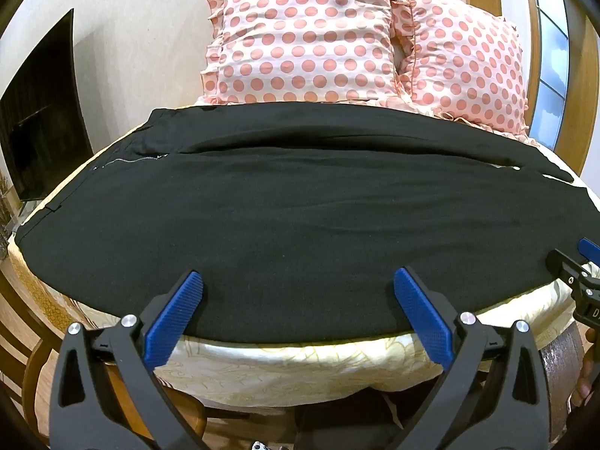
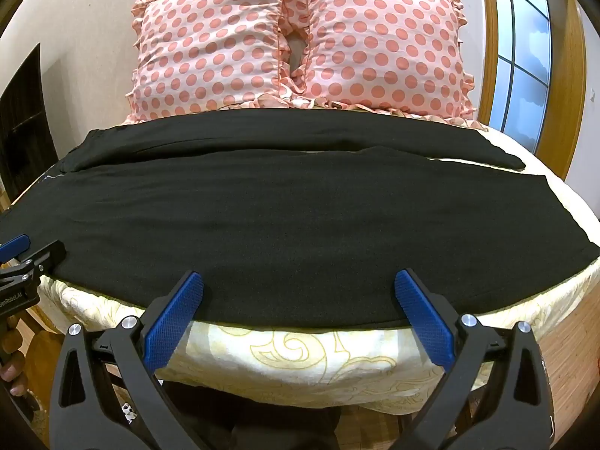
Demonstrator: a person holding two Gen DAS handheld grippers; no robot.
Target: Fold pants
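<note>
Black pants (image 1: 292,217) lie flat across the bed, waist with its zipper (image 1: 131,160) at the left, legs running to the right, one leg laid over the other. They also fill the right wrist view (image 2: 292,217). My left gripper (image 1: 298,281) is open and empty at the pants' near edge, toward the waist end. My right gripper (image 2: 299,281) is open and empty at the near edge, toward the leg end. Each gripper shows at the side of the other's view: the right one (image 1: 579,262), the left one (image 2: 26,258).
The bed has a cream patterned sheet (image 1: 300,360). Two pink polka-dot pillows (image 1: 303,37) (image 2: 382,48) stand at the far side. A dark TV screen (image 1: 41,120) is at the left, a window (image 2: 525,67) at the right.
</note>
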